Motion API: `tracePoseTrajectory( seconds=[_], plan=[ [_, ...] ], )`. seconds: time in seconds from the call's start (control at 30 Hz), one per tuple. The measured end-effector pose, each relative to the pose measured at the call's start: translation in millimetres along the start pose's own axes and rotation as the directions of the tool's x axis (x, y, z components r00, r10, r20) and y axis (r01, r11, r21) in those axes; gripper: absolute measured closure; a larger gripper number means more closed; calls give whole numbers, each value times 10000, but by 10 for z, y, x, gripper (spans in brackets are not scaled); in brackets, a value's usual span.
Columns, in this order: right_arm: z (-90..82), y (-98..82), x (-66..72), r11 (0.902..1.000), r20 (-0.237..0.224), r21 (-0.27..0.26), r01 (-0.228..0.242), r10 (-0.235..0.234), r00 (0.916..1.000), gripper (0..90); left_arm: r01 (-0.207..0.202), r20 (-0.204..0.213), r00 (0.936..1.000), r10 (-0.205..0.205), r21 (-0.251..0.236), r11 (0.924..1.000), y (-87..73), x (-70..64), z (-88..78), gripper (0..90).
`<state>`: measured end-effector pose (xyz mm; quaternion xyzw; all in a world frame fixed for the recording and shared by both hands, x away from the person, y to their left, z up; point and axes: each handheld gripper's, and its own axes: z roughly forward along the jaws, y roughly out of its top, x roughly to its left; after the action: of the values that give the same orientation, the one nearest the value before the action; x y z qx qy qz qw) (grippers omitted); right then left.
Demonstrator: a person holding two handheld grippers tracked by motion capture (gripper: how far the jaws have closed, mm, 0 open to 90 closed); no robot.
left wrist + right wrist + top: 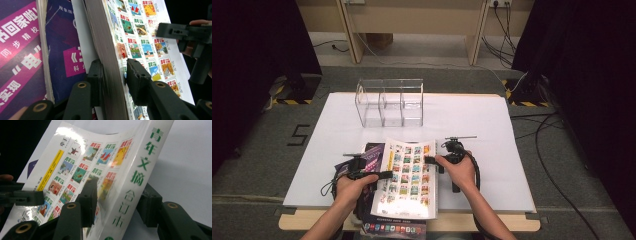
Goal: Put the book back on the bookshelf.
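Thick book (408, 180) raised above other books (372, 156) at the near edge of the white bench (492, 125), its long axis running from six to twelve o'clock. Left tongs (384, 175) straddle the page edge at nine o'clock, seen in the left gripper view (110, 75) pinching the block of pages. Right tongs (432, 161) stand at three o'clock over the spine (136, 180); in the right gripper view (117, 202) their jaws are spread wide around the spine, one pad against the cover, and whether they press it cannot be told. A clear rack (390, 102) with three compartments stands well apart at twelve o'clock. Both hands are equally near; carrying the book toward the rack probably depends on keeping the spine square between them.
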<state>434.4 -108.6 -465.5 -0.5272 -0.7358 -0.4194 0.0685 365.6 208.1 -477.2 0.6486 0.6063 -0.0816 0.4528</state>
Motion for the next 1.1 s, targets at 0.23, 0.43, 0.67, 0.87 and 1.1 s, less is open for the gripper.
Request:
tracePoseTrajectory(
  seconds=[0.23, 0.43, 0.67, 0.87, 1.1],
  plan=[
    [83, 156, -44, 9997, 185, 260, -41, 36, 9998, 554, -18, -20, 10000, 18, 73, 10000, 9, 1, 0, 655],
    [140, 204, -84, 9993, 72, 299, -240, 238, 9997, 557, -8, -20, 10000, 8, 62, 10000, 10, 8, -5, 651],
    [167, 229, -209, 9927, -607, 582, -1061, 1096, 9921, 602, 36, -62, 10000, -35, 143, 9999, 23, 2, -5, 649],
    [188, 285, -211, 9903, -603, 920, -1037, 1095, 9922, 594, 3, -115, 9999, -2, 156, 9999, 30, 1, -5, 647],
    [195, 348, -221, 9859, -833, 1112, -1252, 1348, 9874, 676, -189, -224, 9996, 193, 199, 9996, 37, -10, -8, 636]
  ],
)
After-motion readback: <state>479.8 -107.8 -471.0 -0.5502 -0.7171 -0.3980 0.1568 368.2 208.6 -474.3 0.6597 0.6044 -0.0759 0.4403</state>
